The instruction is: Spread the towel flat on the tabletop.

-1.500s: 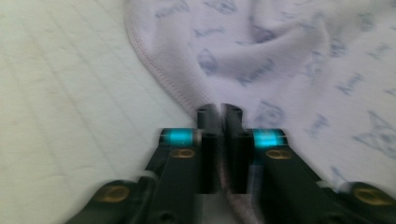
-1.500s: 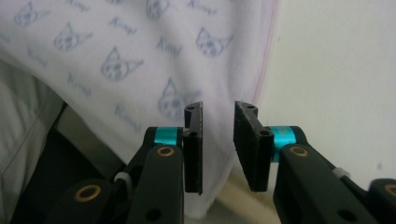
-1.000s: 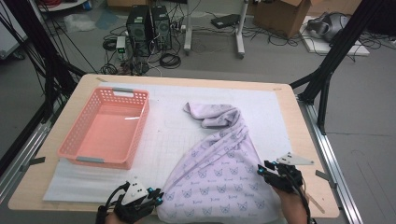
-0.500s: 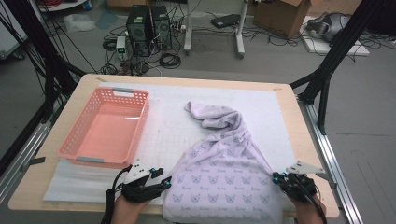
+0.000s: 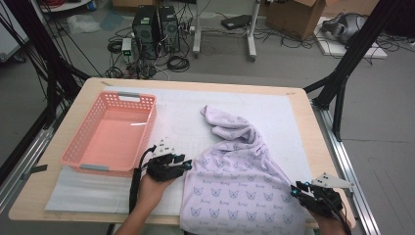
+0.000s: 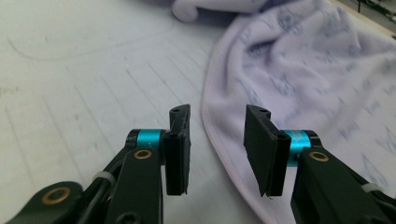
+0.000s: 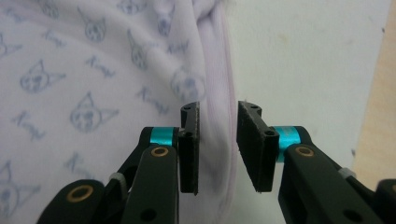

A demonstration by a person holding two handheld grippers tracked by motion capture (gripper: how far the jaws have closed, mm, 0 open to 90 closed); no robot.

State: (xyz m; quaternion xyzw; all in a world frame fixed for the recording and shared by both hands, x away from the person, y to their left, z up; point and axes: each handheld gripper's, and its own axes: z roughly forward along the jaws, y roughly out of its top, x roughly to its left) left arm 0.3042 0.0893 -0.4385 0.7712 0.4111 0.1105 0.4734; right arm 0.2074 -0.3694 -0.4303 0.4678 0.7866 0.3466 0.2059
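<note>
In the high view the lilac blanket (image 5: 240, 181) runs off the counter's (image 5: 303, 105) near edge, so its lower hem is cut off by the picture's bottom. The person's right hand (image 5: 329, 226) is cut there too. In the left gripper view the blanket's far folds are blurred. The print's lettering is too soft to read in the right gripper view.

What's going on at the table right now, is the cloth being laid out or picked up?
A person is working a lilac printed cloth with two hand-held grippers. The left gripper sits at the cloth's left hem, jaws apart over the edge, having just closed a little. The right gripper sits at the right hem, jaws having just opened, with the edge between them but not pinched. The far end of the cloth is bunched up. The pink basket beside it holds nothing.
</note>
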